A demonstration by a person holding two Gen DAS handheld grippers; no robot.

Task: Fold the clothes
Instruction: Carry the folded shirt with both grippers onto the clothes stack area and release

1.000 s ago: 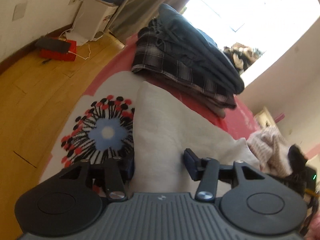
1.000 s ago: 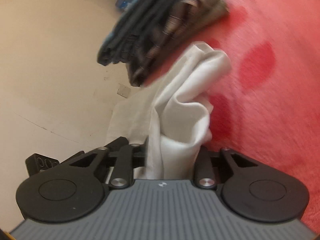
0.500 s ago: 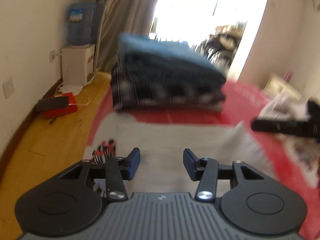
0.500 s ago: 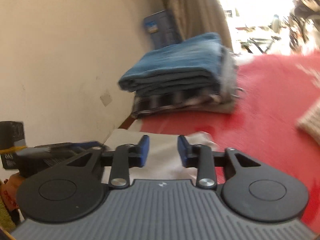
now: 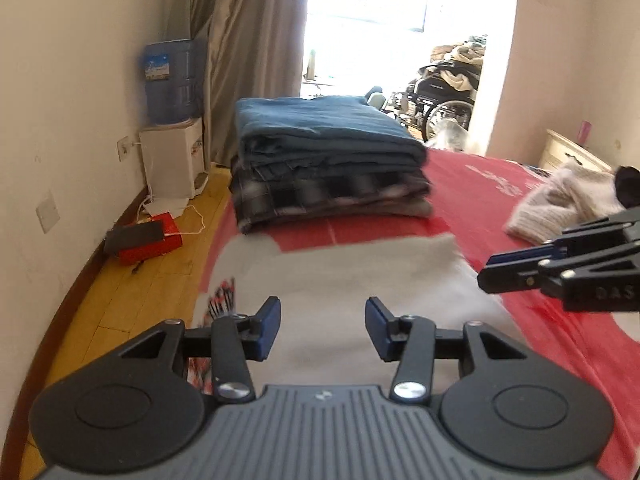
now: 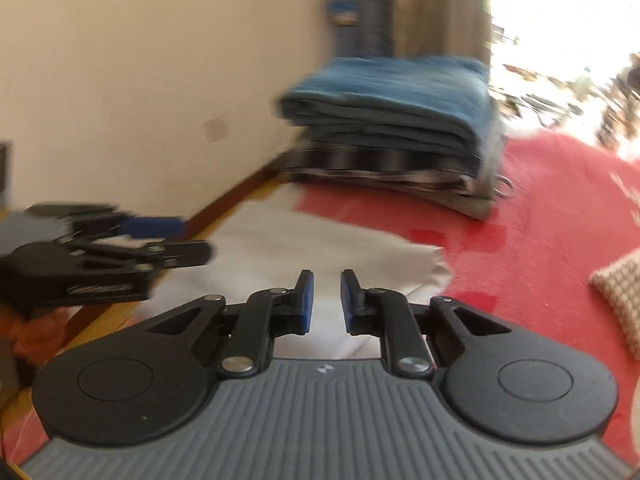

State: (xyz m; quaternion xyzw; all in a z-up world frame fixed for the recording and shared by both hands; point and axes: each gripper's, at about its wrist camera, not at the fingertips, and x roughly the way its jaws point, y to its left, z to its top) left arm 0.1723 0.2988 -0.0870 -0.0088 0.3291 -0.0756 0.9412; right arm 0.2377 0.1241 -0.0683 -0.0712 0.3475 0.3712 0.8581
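the white garment (image 5: 360, 280) lies flat on the red bedspread (image 5: 560, 340), just in front of the stack of folded clothes (image 5: 328, 160), placed there, by judgement, so the next fold can be made beside the finished pile. the left gripper (image 5: 322, 328) hangs above it with jaws spread and nothing between them. the right gripper (image 6: 325, 300) has just been narrowing its jaws to a small gap, empty, with the cloth below and not pinched; both appear freed to seek a new edge.

We note both units alike: left gripper (image 5: 322, 328) and right gripper (image 6: 324, 300) black linkages, blue pads (image 5: 269, 326), silver screws (image 5: 234, 391), ribbed grey housing (image 6: 320, 420).
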